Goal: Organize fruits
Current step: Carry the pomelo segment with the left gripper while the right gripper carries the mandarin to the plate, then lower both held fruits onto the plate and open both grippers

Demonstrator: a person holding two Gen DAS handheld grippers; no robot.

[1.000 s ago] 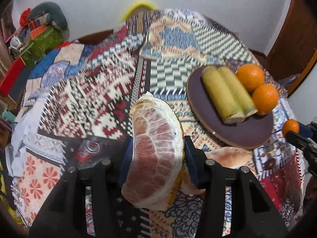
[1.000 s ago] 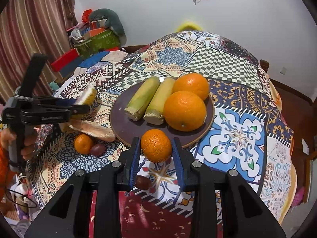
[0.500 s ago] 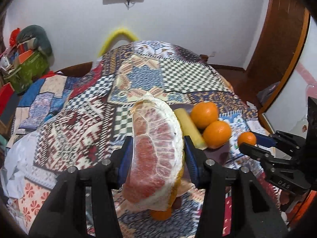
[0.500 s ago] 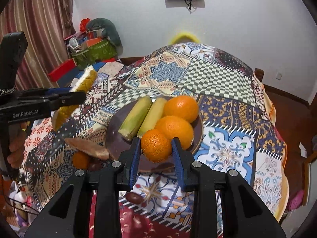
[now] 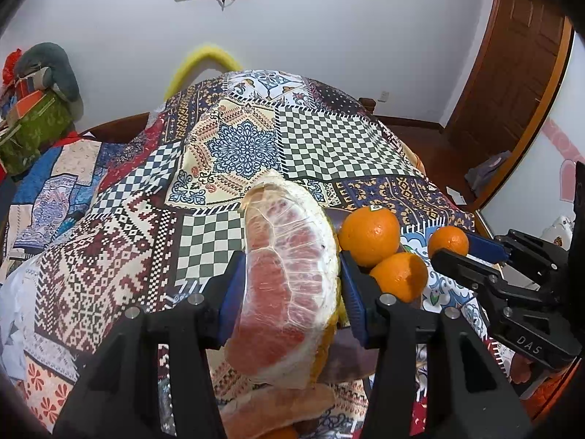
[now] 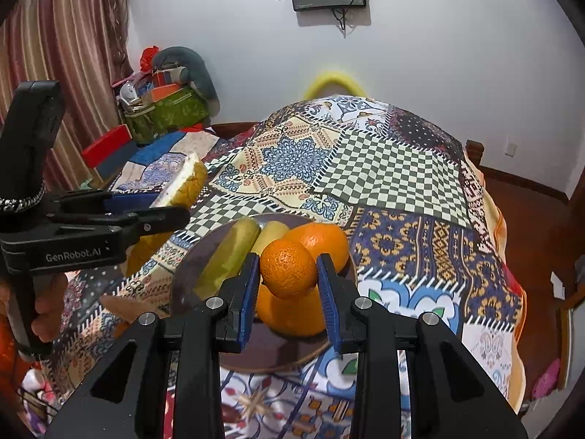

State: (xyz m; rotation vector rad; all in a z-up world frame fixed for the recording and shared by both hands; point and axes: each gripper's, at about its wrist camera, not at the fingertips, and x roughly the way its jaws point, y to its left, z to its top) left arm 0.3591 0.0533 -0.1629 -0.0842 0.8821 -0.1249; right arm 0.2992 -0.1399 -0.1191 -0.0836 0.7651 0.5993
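In the left wrist view, the left gripper (image 5: pixel 290 289) is clamped on a peeled pomelo wedge (image 5: pixel 289 281), its blue pads pressed to either flank at a middling spread. The wedge stands on end between the jaws, long axis running from the near bottom up and away, the pointed tip aimed toward the far checkered patch of the patchwork cloth (image 5: pixel 234 146); its pink flesh faces the camera and the yellow rind shows along its right edge. Just right of it lie two oranges (image 5: pixel 369 236) on a dark plate (image 5: pixel 351 358), and further right the right gripper (image 5: pixel 453 247) carries a small mandarin (image 5: pixel 448 241). In the right wrist view, the right gripper (image 6: pixel 289 274) is pinched narrowly on that mandarin (image 6: pixel 288 269), held in the air above the plate (image 6: pixel 204 263), which bears two yellow-green stalk pieces (image 6: pixel 228 256) lying side by side, pointing away, beside the oranges (image 6: pixel 321 239). At left, the left gripper (image 6: pixel 164 205) holds the wedge (image 6: pixel 182 183) aloft, rind toward this camera, beside the plate.
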